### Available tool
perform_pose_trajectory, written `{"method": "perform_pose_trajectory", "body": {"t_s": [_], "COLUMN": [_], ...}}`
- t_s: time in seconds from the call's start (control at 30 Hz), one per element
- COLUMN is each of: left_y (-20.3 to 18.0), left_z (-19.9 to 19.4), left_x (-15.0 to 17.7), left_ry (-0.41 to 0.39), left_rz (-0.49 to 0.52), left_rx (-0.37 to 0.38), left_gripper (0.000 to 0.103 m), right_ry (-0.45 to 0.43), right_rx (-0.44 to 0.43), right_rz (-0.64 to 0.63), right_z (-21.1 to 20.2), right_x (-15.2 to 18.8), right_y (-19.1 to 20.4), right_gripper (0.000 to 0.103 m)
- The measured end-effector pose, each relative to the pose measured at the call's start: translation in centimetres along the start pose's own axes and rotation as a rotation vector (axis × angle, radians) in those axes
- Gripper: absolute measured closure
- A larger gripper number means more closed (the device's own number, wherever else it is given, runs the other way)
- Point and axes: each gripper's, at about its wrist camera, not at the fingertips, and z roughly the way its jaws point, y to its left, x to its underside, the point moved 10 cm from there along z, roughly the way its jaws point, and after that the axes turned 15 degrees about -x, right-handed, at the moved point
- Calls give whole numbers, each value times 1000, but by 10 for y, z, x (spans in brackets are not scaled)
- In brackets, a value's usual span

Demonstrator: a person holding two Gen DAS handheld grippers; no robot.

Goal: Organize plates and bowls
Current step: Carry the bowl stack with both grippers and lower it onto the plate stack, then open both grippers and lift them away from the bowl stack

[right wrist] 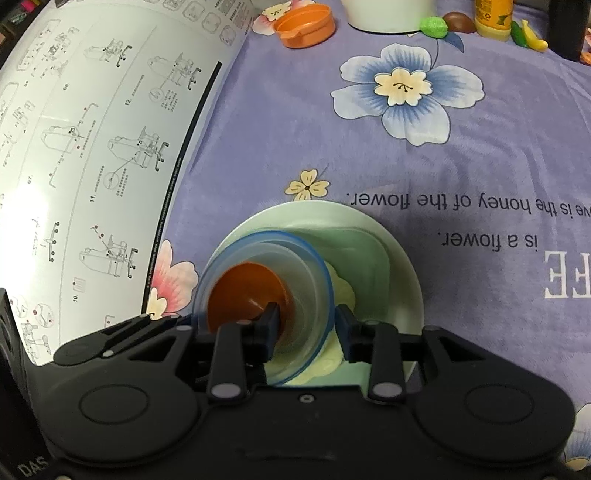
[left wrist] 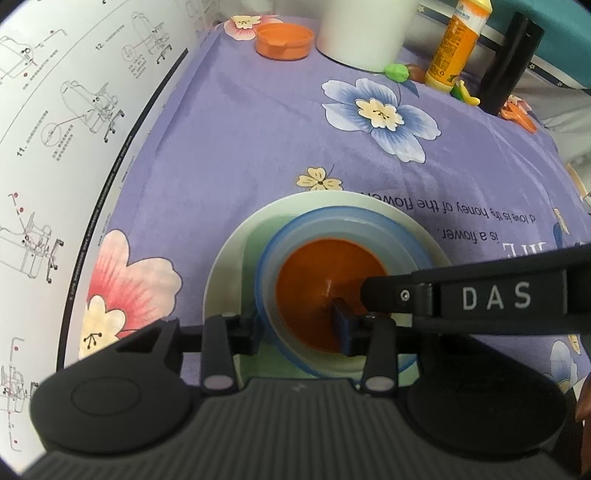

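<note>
A pale green plate (left wrist: 229,258) (right wrist: 399,258) lies on the purple flowered cloth. On it stands a blue-rimmed translucent bowl (left wrist: 369,229) (right wrist: 306,273) with an orange bowl (left wrist: 325,273) (right wrist: 243,295) nested inside. My left gripper (left wrist: 295,328) straddles the near-left wall of the blue bowl, one finger outside, one inside. My right gripper (right wrist: 306,325) straddles the bowl's right wall, one finger inside, one outside over the plate. In the left wrist view the right gripper's black finger marked DAS (left wrist: 461,295) reaches into the bowl. How firmly the jaws press cannot be told.
A second orange bowl (left wrist: 284,40) (right wrist: 306,24) sits at the far edge. Beside it stand a white container (left wrist: 362,33), an orange juice bottle (left wrist: 458,44), toy fruit (left wrist: 397,72) and a black object (left wrist: 509,62). A white instruction sheet (left wrist: 55,147) (right wrist: 92,147) covers the left.
</note>
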Motion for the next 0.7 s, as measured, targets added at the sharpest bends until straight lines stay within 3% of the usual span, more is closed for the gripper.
{"method": "perform_pose_trajectory", "body": {"t_s": [0.13,0.23,0.37,0.43,0.57,0.7], "left_y": [-1,0,4,6,10,13], "left_z": [-1,-4,-15,-22,-38,-51], "left_x": [-2,-5,-10,-12,-15,-16], "left_ry": [-10,-31,-83,-116,-163,-198], "left_rz": [-6,-5,-18,-19,-39,-48], "left_rx": [10,6,-2,-15,-16,-20], "left_gripper": [53,47,25,19,3,2], "right_ry": [-1,-18,-54,-72,-115,-154], "right_rx": [-4,-7,-19,-23,-30,-38], "right_rz": [3,4,2,-6,-16,-20], "right_z": [1,-2,-13,-21,-36,-51], "right_x": [-1,-4,-8,-9,-13,-10], "right_y": [-2,-3,-3,-1,-1,-3], "right_gripper": [67,60,32,29,12,3]}}
